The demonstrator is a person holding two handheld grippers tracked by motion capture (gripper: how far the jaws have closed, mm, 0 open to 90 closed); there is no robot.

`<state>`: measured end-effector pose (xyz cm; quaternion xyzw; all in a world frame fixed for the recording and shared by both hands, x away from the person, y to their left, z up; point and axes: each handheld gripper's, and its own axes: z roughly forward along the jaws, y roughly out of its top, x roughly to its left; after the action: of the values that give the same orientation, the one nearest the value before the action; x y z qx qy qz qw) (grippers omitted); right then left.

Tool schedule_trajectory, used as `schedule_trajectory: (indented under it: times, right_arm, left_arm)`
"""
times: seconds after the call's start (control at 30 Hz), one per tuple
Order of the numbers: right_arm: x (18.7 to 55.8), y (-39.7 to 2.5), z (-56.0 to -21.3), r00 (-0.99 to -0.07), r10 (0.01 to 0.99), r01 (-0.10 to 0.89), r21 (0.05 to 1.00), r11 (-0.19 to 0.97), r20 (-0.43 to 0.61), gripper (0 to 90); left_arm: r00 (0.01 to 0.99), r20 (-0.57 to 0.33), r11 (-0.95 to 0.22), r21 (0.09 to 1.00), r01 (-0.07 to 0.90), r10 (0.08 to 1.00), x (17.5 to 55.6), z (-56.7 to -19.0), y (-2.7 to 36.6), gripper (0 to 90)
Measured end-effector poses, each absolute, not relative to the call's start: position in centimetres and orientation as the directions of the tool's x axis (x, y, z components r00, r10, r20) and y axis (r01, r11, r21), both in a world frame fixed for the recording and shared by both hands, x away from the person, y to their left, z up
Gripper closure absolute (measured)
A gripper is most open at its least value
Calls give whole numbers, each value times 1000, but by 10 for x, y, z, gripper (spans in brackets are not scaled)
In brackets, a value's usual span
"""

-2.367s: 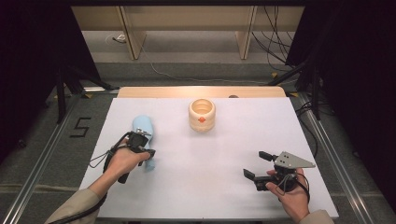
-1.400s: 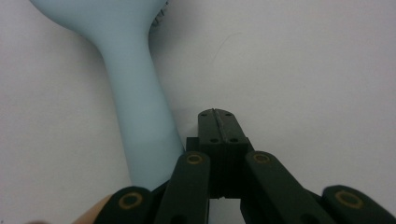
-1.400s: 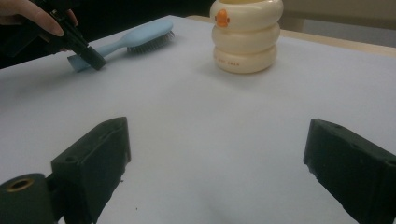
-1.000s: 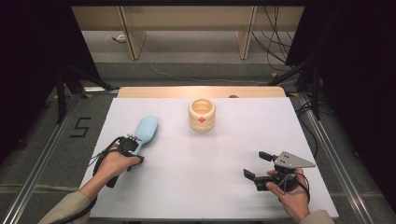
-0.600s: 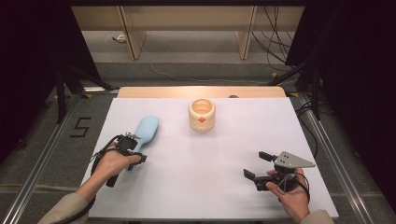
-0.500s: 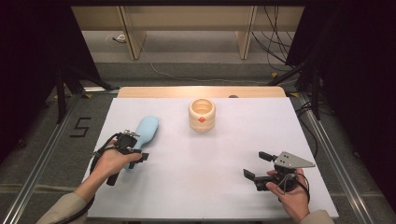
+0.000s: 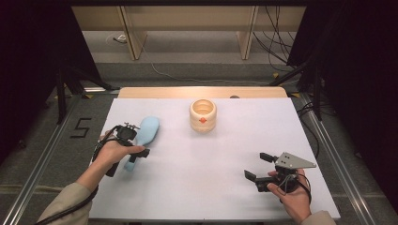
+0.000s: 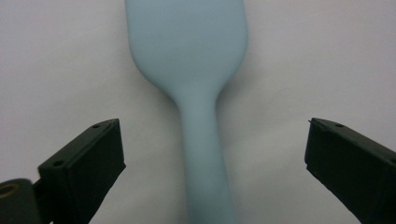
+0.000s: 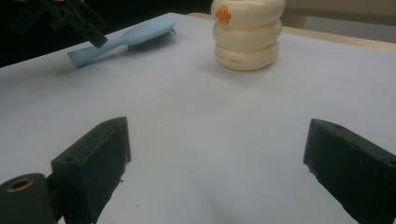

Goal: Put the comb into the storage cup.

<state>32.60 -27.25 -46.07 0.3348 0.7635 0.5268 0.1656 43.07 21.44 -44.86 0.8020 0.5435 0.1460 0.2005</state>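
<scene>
Your left gripper hangs w/ jaws spread over the blue brush handle, head cut off at 12 o'clock; right gripper spread, empty.

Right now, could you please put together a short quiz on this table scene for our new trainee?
1. True or false: the left gripper is shut on the blue hairbrush.
2. The hairbrush lies with its bristles: A) facing up, B) facing down on the white table, C) inside the cream container.
3. Fill in: the right gripper holds ____.

Key:
1. False; its jaws stand open on either side of the handle.
2. B.
3. Nothing; its jaws are open over bare table.
</scene>
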Motion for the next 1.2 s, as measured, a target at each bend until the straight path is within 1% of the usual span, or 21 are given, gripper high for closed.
schedule_trajectory:
  times: [0.1, 0.33, 0.47, 0.57, 0.67, 0.8, 1.2]
  right_arm:
    - [326, -273, -461, -721, 685, 338, 915, 221, 101, 83]
    - [326, -273, -461, -721, 685, 339, 915, 221, 102, 83]
    - [326, -273, -461, -721, 685, 338, 915, 220, 102, 83]
    - [326, -273, -461, -721, 686, 338, 915, 218, 103, 83]
    - [326, -273, -461, -720, 686, 339, 915, 218, 104, 83]
    - [326, -273, -461, -722, 685, 338, 915, 220, 102, 83]
    - [326, -273, -461, -722, 685, 338, 915, 221, 102, 83]
  left_arm:
    - [356, 17, -327, 439, 837, 934, 440, -455, 215, 26]
    - [340, 13, -314, 414, 854, 940, 450, -459, 214, 27]
    - [335, 11, -311, 401, 862, 942, 454, -460, 214, 51]
    - [329, -2, -302, 394, 868, 944, 457, -461, 216, 148]
    - [320, -3, -295, 383, 875, 947, 458, -464, 217, 157]
    - [312, -13, -285, 371, 884, 950, 460, -466, 217, 198]
    - [298, -41, -264, 361, 894, 954, 464, -465, 214, 401]
